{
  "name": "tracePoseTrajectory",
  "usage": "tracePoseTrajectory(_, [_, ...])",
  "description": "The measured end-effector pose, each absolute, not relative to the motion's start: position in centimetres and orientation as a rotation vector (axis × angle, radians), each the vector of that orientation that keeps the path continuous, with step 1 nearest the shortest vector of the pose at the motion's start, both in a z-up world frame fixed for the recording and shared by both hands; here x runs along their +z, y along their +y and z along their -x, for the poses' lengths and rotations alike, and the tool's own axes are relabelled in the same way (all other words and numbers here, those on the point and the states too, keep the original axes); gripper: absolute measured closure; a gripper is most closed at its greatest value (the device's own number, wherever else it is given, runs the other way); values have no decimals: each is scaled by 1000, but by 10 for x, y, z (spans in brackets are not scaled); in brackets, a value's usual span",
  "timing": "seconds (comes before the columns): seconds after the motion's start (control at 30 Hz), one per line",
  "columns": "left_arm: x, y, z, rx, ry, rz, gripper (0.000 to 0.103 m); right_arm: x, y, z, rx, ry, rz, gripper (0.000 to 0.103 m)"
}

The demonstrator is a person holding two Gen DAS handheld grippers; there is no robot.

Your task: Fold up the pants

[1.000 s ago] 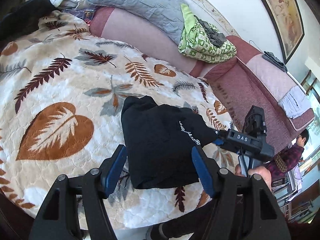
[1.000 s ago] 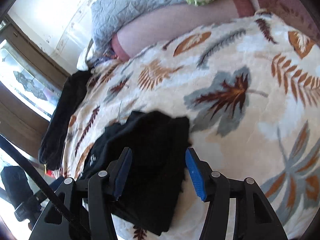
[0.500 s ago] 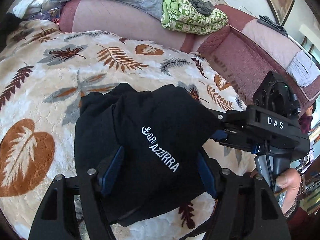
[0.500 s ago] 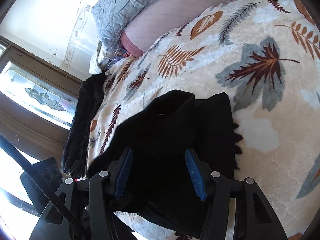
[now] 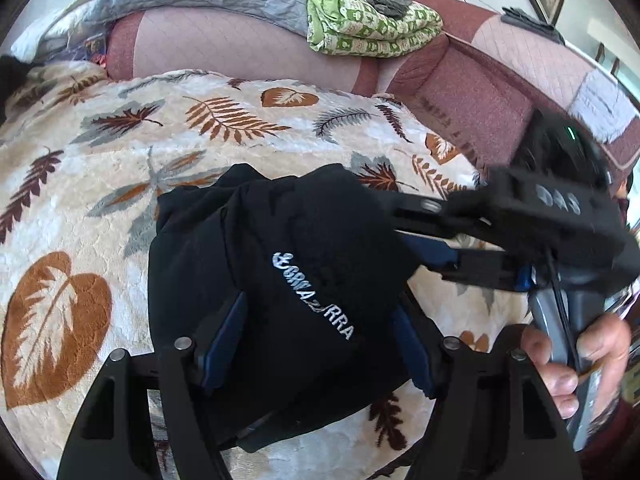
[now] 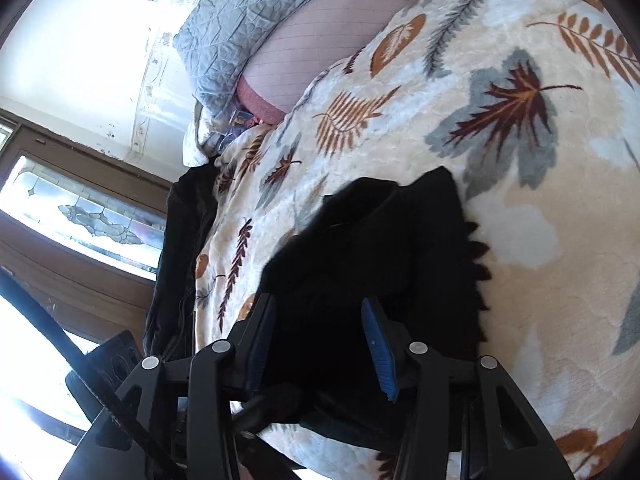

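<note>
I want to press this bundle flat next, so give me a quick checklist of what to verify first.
1. Pants folded into a compact bundle: ok.
2. Bundle resting on the blanket: cannot tell, its near edge looks raised.
3. Left gripper open, fingers either side of the bundle: ok.
4. Right gripper open over the pants: ok.
5. Right gripper clear of the left one's path: not ok, it reaches in at the bundle's side.
6. Loose leg or cuff sticking out: cannot tell, black hides the folds.
</note>
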State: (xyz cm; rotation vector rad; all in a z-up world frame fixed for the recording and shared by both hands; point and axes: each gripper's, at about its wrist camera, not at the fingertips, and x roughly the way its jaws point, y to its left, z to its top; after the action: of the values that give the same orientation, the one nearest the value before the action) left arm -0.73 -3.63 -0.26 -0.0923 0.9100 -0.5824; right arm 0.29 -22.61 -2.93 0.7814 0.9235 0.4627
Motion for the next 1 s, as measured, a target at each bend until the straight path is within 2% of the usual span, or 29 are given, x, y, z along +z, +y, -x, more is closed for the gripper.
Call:
tracePoseTrajectory(0.13, [0,-39,11,-593,910,81,33,-43,-211,-28,404,1025,-772,53])
tracePoseTrajectory(0.17, [1,-40,12,-600,913,85,33,-57,-210,-36,414,1068,-818,59])
tracePoseTrajectory(0.23, [5,-40,14,-614,915,95,33,-79,-217,-40,446,1093,-943,79])
tracePoseTrajectory(0.37, [19,-46,24,-690,922,141,33,-75,-242,-17,489,983,-1012,86])
tracePoseTrajectory(0.57, [5,-85,40,-796,982,121,33,-58,-284,33,472,883,-982,90])
tracePoseTrajectory(0.8, [-19,-112,55,-841,1054,50,33,-90,-314,56,293,956,-935,89])
tracePoseTrajectory(0.9, [-8,-106,67,-872,1038,55,33,-78,-325,63,203,910,-872,86])
tracePoseTrajectory(0.97, [0,-96,72,-884,1019,66,33,-63,-328,64,176,867,-838,75])
tracePoseTrajectory(1.0, [5,-89,74,-883,1010,79,33,-56,-329,66,180,840,-822,74])
